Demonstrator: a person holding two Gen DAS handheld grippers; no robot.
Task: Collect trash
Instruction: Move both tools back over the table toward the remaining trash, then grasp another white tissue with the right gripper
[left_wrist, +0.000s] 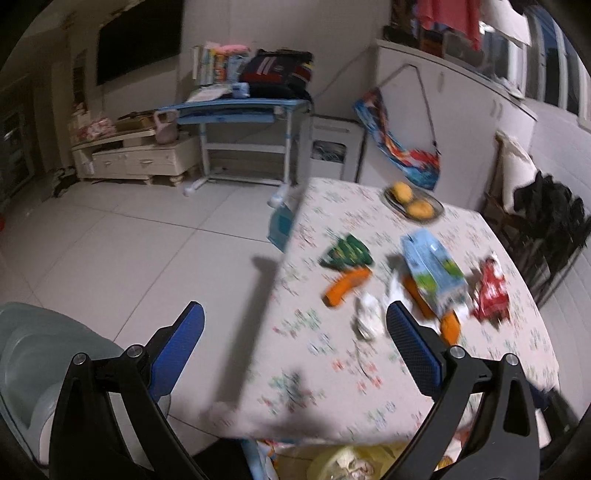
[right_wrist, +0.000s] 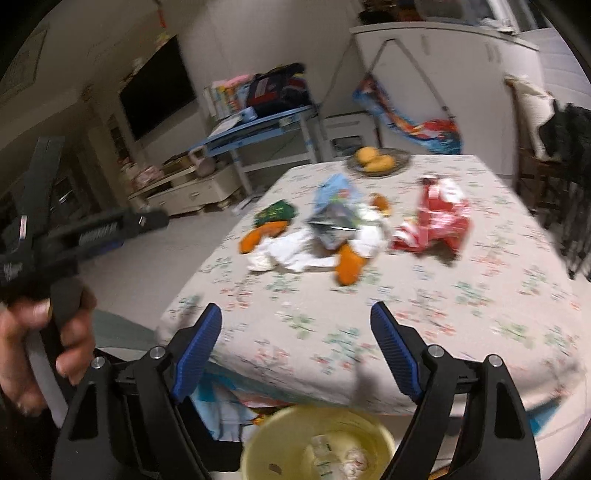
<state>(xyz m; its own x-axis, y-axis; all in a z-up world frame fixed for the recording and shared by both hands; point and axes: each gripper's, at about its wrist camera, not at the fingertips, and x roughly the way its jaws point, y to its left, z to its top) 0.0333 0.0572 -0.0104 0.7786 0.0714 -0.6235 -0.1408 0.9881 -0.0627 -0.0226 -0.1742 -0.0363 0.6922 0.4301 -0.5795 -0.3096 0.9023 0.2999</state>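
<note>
Landmark: the table (right_wrist: 424, 306), under a flowered cloth, to which every place below is referred.
Yellow bin (right_wrist: 317, 443): nearest, below the table's near edge, with crumpled white scraps inside; it sits between and beneath the right tongs' arms.
Right gripper (right_wrist: 295, 325): blue pads spread wide, nothing between them, hovering over the table's near edge.
Left gripper (left_wrist: 295, 317): also wide and empty, hanging over the table's near left corner; its right pad lies just beside the white tissue.
Left hand (right_wrist: 40, 332): off the table's left side, wrapped round the left tool's handle.
White tissue (right_wrist: 295, 251): crumpled at mid-table, well ahead of the right pads.
Orange peel (right_wrist: 349, 266): pieces touching the tissue's edges.
Blue carton (right_wrist: 332, 210): flattened, lying on the tissue's far side.
Green wrapper (right_wrist: 275, 212): left of the carton.
Red wrapper (right_wrist: 436, 221): right of the carton, apart from it.
Fruit plate (right_wrist: 402, 162): at the table's far edge, holding yellow fruit.
</note>
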